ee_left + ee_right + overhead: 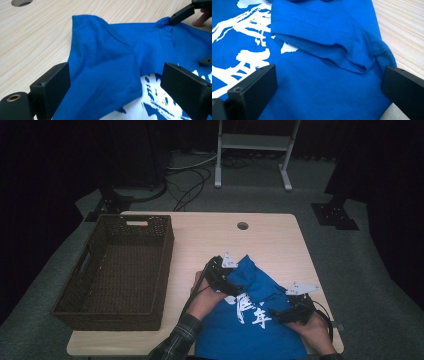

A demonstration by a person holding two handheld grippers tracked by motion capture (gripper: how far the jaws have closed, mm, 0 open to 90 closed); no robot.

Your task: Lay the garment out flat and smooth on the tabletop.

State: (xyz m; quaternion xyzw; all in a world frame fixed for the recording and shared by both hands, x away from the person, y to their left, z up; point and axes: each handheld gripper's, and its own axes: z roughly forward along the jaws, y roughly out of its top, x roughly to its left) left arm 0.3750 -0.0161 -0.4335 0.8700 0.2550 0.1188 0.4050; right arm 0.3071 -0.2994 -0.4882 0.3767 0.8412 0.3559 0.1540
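Note:
A blue T-shirt (257,282) with white print lies crumpled on the near right part of the wooden table (272,237). My left gripper (234,286) is at the shirt's left edge, its jaws spread wide. In the left gripper view a folded flap of the shirt (107,57) lies between and under my left gripper (117,91), and the pads do not press it. My right gripper (278,314) is over the shirt's right side. The right gripper view has my right gripper (329,92) open above a folded hem of the shirt (324,50).
A dark wicker basket (168,251) takes up the table's left side, with nothing in it. A round cable hole (243,226) sits near the far edge. A white stand (252,150) and cables are on the floor beyond. The table's right edge runs close to the shirt.

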